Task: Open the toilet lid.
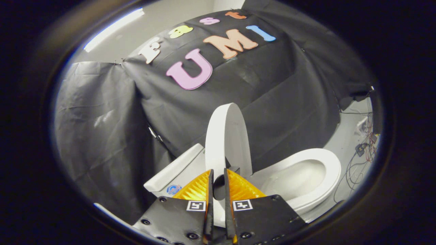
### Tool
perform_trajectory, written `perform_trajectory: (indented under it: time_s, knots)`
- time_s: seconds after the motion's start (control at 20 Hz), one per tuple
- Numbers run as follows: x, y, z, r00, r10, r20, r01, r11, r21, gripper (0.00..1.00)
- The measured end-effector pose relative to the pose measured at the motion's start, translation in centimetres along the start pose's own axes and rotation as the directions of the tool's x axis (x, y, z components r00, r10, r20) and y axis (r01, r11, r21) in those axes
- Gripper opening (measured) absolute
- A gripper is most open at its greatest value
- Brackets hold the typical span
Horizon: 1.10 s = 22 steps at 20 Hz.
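**Lid raised, jaws clamped on its edge**

While the white oval plastic toilet lid stands nearly upright on its edge, the gripper holds it from below, its 2 fingers drawn close together with the lid's thin rim running down into the narrow gap between them. Both jaws appear to press on that rim, 1 on each side. Just beside the lid, on 1 side of the fingers, the white ceramic toilet bowl with its rounded seat ring lies uncovered and open to view. On the other side sits the white flat-topped ceramic cistern, close against the lid's base. Beyond the toilet hangs the wrinkled black cloth booth wall. A tangle of thin dark cables lies on the pale grey floor past the bowl.
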<state>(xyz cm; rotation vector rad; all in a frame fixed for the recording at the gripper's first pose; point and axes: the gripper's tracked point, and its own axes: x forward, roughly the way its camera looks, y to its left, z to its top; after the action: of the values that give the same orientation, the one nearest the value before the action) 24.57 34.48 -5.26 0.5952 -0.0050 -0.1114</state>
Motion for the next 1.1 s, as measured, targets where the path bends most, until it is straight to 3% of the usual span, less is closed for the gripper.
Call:
perform_trajectory:
  time_s: [0.5,1.1]
  knots:
    - [3.0,7.9,-3.0,0.984,0.169,-0.048,-0.171,0.985,-0.027,0.15]
    - [6.1,13.8,-7.5,0.954,0.273,-0.128,-0.280,0.959,-0.044,0.15]
